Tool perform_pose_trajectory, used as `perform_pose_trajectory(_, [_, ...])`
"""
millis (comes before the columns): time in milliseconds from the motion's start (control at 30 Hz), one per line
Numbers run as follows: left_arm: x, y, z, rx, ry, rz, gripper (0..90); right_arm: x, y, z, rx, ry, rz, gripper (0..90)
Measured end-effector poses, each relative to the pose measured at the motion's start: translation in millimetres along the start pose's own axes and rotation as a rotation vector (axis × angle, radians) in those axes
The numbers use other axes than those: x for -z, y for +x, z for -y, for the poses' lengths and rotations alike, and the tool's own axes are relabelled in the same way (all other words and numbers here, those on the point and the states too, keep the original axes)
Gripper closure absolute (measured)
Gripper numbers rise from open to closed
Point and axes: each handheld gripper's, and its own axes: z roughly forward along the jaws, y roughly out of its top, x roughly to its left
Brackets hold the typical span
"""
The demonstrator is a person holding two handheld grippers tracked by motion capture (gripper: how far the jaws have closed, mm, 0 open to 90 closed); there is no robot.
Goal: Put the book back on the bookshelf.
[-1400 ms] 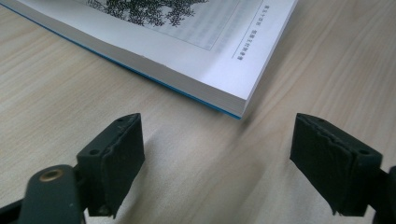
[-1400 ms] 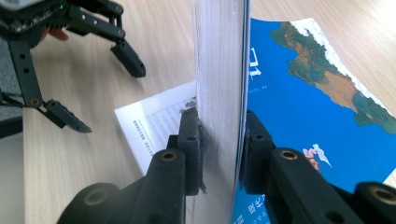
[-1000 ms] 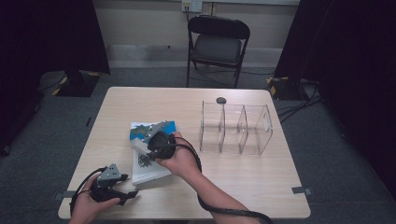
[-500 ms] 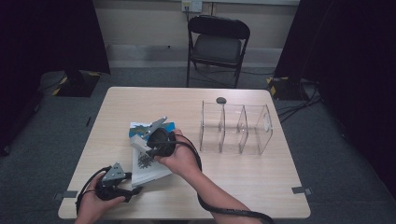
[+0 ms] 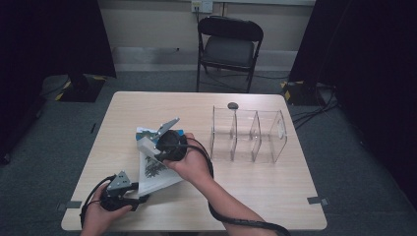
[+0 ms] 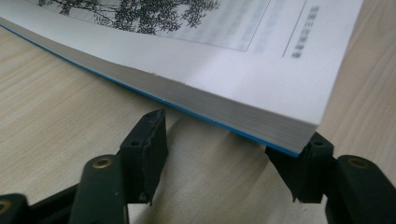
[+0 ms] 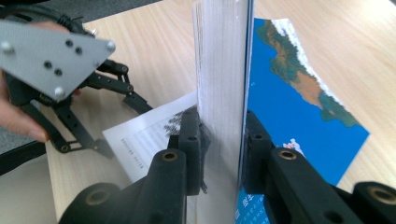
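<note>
High view: a person at a pale wooden table [image 5: 255,196] works a book [image 5: 153,169] with two hand-held grippers, though the right hand [image 5: 189,164] and its tool cover much of the volume, so the far half of the open book is hard to make out. The right gripper [image 5: 147,147] sits over the book near the table's middle-left. In the right gripper view its jaws are clamped on a thick, upright block of pages [image 7: 222,84], with the blue cover [image 7: 299,116] lying flat beside them; the cover's near corner is cut off by the frame's edge. The left gripper [image 5: 142,198] lies low at the table's near-left corner, its tips at the book's near edge. In the left gripper view its jaws [image 6: 224,163] have just been closing and stand at a middling gap, one to each side below the corner of the page stack [image 6: 261,116]; the right-hand jaw sits right under that corner, but whether it presses the paper cannot be told. The book's printed page, a tree drawing and lines of text, runs out of frame at the top. A clear three-bay organiser [image 5: 248,135] stands well apart to the right, a small dark round object [image 5: 232,105] just behind it. A black folding chair [image 5: 228,46] waits beyond the table's far edge.
</note>
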Motion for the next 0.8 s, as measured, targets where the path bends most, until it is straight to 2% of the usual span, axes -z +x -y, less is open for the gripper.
perform_pose_trajectory(200, [-3.7, -3.4, -2.2, -0.018, -0.003, -0.020, 35.5, 3.6, -1.7, -7.4, -0.018, 0.009, 0.006, 75.0])
perform_pose_trajectory(300, [-4.1, -2.3, -2.2, -0.014, -0.013, -0.035, 41.3, 3.6, 0.3, -8.1, -0.017, 0.014, 0.001, 74.8])
perform_pose_trajectory(333, [-3.9, -0.7, -1.2, 0.012, -0.024, -0.021, 41.0, 2.9, 1.7, -4.6, -0.015, 0.023, -0.018, 74.7])
perform_pose_trajectory(467, [-4.0, 0.2, -0.5, 0.017, -0.033, -0.015, 41.6, 1.7, 5.2, 3.1, 0.003, 0.032, -0.023, 74.6])
perform_pose_trajectory(567, [-3.0, 2.4, 0.5, 0.055, -0.046, -0.007, 42.5, -0.5, 7.2, 8.6, 0.013, 0.033, -0.029, 74.6])
perform_pose_trajectory(700, [-3.1, 2.4, 1.0, 0.048, -0.051, 0.002, 45.1, -0.3, 7.7, 9.7, -0.007, 0.021, -0.019, 74.7])
perform_pose_trajectory(733, [-3.2, 1.0, 0.2, 0.035, -0.041, -0.007, 45.1, 1.5, 6.5, 7.1, -0.005, 0.022, -0.016, 74.7])
perform_pose_trajectory(800, [-4.5, -0.7, -0.4, 0.040, -0.043, 0.000, 43.0, 7.0, 0.3, -0.8, -0.024, 0.021, -0.013, 74.8])
